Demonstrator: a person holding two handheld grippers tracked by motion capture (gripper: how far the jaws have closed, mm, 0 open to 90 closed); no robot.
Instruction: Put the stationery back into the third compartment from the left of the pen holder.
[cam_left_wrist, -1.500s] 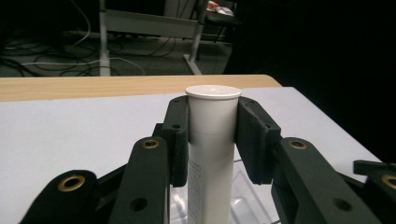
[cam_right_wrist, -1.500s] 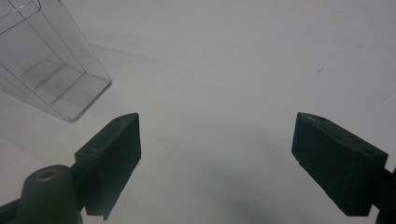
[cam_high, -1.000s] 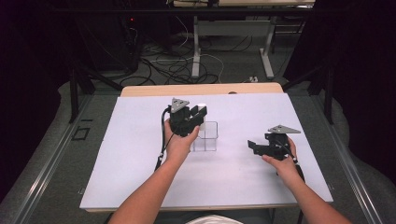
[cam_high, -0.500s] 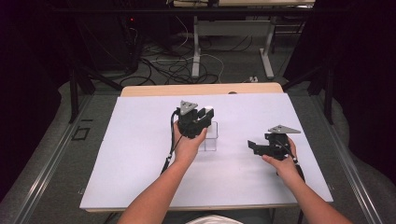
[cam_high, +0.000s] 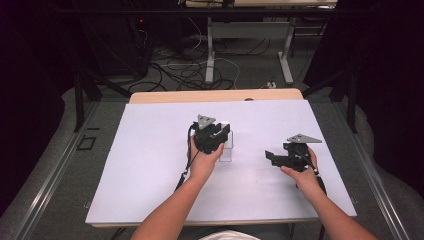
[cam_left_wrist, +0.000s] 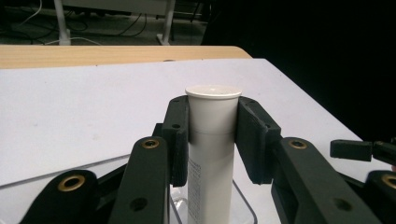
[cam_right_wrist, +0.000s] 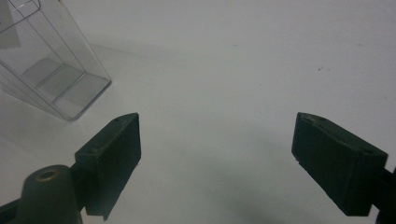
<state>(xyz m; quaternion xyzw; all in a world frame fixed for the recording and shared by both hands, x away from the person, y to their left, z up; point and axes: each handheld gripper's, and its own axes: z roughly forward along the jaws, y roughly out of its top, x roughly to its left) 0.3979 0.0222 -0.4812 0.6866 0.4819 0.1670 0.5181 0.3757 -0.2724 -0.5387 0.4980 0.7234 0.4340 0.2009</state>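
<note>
The left gripper (cam_left_wrist: 212, 135) has its 2 jaws clamped on a white capped tube (cam_left_wrist: 212, 140), held upright over the clear plastic box (cam_high: 227, 150) mid-table. The right gripper (cam_right_wrist: 217, 161) hovers just above the white tabletop (cam_right_wrist: 261, 60), jaws wide and empty.

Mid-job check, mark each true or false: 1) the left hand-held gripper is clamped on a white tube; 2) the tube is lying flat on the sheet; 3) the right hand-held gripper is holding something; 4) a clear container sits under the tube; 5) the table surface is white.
1) True: the left hand-held gripper has its pads pressed on the white tube.
2) False: the tube stands upright, cap up.
3) False: the right hand-held gripper is open, with bare white sheet between its jaws.
4) True: the tube's lower end goes into the clear container.
5) True: the sheet is white, with a wooden table edge beyond it.
</note>
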